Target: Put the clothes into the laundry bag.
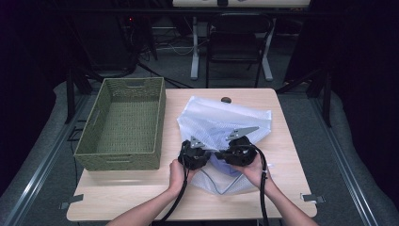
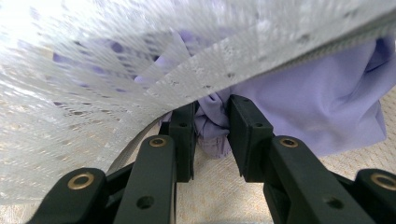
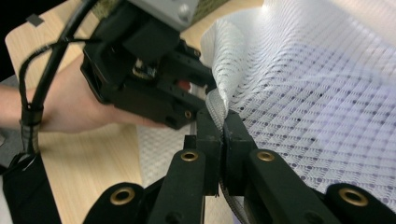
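Your two claws meet at the near edge of a white mesh laundry bag (image 1: 221, 125) lying on the wooden counter (image 1: 141, 188), right of an empty green woven basket (image 1: 123, 123). Your right claw (image 3: 223, 126) is clenched on the bag's zippered rim, pinching the mesh and holding the mouth lifted. Your left claw (image 2: 210, 123) reaches under that raised flap with its jaws part-closed around a fold of lavender garment (image 2: 322, 107); the cloth sits between the jaws and appears gripped, though not tightly.

The step in hand looks to be drawing the clothing out of the bag. The next move probably calls for you to firm the left grip, keep the rim raised, and pull the fabric toward the near edge without snagging the zipper (image 2: 327, 44).

The bag is a stiff, translucent honeycomb net, crumpled into peaks; the garment is smooth, soft and bunched; the basket is rectangular with cut-out handles.
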Tool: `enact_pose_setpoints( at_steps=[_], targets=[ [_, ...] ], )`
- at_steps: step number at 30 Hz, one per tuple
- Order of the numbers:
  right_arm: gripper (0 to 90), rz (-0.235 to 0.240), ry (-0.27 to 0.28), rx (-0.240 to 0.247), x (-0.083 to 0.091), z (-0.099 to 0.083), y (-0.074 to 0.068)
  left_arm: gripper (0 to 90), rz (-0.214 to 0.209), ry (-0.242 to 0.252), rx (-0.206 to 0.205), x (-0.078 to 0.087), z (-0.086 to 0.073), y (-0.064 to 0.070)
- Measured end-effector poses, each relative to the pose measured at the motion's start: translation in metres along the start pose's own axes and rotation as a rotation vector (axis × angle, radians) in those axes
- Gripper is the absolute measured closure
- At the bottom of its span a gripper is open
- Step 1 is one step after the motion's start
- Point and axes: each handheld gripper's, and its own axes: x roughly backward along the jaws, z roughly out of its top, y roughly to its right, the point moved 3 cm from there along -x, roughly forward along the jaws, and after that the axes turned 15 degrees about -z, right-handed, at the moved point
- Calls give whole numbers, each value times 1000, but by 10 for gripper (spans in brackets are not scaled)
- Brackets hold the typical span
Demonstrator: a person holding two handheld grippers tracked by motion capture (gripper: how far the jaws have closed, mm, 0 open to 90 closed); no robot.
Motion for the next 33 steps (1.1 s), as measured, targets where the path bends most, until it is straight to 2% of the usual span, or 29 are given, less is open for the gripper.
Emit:
enact_pose_setpoints(
  at_steps=[2, 7, 9, 13, 14, 18, 20, 23, 26, 28, 30, 33],
  targets=[
    [881, 16, -15, 0, 0, -3, 3, 747, 11, 8, 2, 0, 0, 1],
    [881, 12, -13, -1, 4, -5, 8, 764, 30, 13, 9, 1, 0, -1],
    [880, 2, -21, -3, 3, -7, 11, 724, 24, 3, 0, 4, 1, 0],
    [878, -9, -30, -12, 1, -10, 16, 522, 5, 8, -3, 10, 3, 8],
    [878, -11, -32, -12, 1, -10, 17, 489, -9, 1, -27, 16, 4, 17],
    [879, -21, -34, -14, 1, -11, 19, 423, -43, 14, -69, 24, 4, 36],
    [879, -24, -34, -14, 0, -11, 19, 401, -59, 3, -93, 22, 2, 47],
    [879, -27, -37, -20, 1, -10, 19, 387, -60, -5, -118, 11, 0, 56],
    [879, -28, -41, -21, 0, -10, 18, 397, -71, -35, -119, -4, -5, 58],
    [879, -28, -42, -24, 0, -11, 18, 435, -75, -55, -124, -13, -7, 57],
    [879, -26, -45, -24, -1, -11, 18, 506, -74, -58, -137, -20, -8, 56],
    [879, -24, -54, -28, -3, -11, 18, 673, -65, -56, -132, -26, -9, 52]
  ],
)
